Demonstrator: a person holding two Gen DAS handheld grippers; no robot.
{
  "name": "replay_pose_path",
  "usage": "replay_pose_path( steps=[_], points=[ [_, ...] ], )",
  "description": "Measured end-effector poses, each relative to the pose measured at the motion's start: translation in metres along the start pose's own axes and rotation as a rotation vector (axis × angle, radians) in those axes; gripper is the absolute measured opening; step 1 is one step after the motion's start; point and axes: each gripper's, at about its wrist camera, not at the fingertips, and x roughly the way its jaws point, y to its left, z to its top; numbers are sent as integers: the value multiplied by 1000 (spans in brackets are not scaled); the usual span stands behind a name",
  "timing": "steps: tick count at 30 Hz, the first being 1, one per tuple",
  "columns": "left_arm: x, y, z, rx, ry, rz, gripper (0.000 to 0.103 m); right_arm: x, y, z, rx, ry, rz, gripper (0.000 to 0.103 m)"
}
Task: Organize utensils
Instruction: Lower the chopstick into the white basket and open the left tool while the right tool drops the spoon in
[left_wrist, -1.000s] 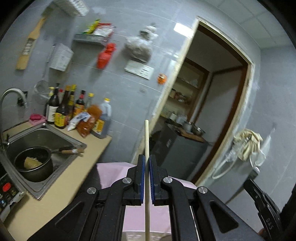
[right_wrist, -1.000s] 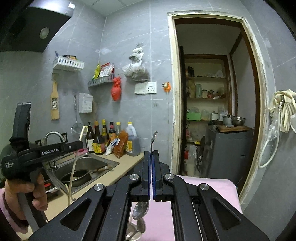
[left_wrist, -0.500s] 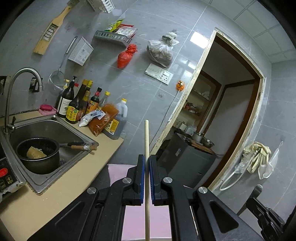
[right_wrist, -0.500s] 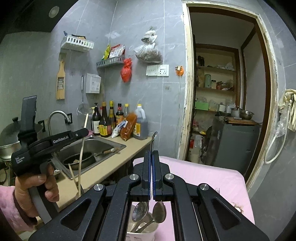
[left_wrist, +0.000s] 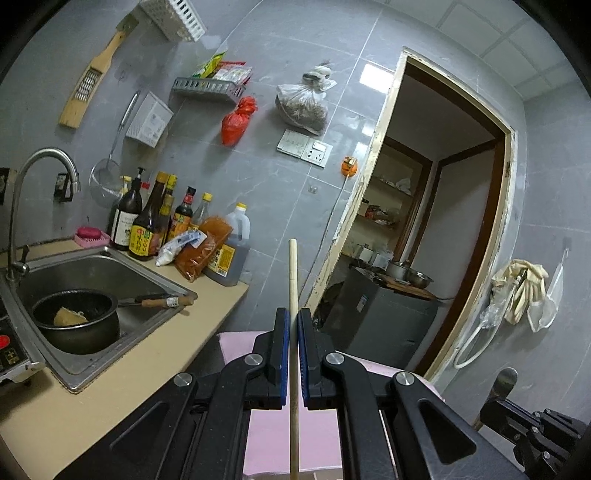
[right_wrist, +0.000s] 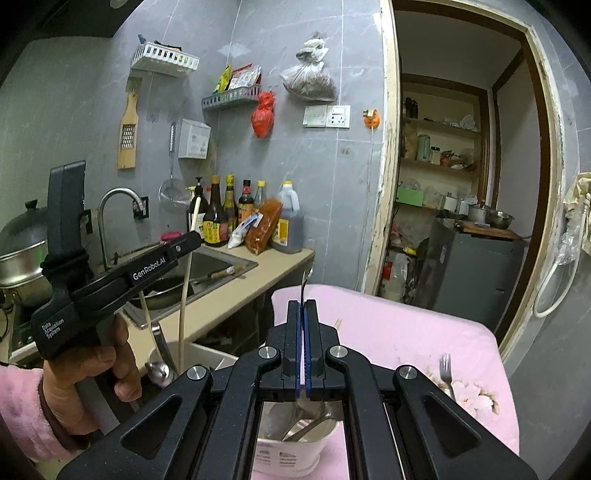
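We had the left gripper (left_wrist: 291, 325) clamped on a wooden chopstick (left_wrist: 293, 280), upright over the pink table's (right_wrist: 388, 325) left edge. The right gripper (right_wrist: 303, 314) pinched a metal spoon (right_wrist: 305, 280), bowl down in the white cup (right_wrist: 295, 454) by the near edge.

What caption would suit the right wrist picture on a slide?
Right gripper lowers a spoon toward a white cup on pink cloth; left gripper grips a chopstick.

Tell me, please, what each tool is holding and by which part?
Left tool: a wooden chopstick, gripped mid-shaft. Right tool: a metal spoon, gripped along its handle.
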Motion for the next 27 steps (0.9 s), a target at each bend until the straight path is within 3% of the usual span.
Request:
replay_pose_path(
  steps=[9, 27],
  points=[
    [-5, -3, -6, 60, -21, -9, 5, 10, -4, -17, 29, 53, 31, 1],
    [-3, 3, -6, 60, -44, -2, 5, 15, -8, -24, 51, 75, 52, 2]
  ],
)
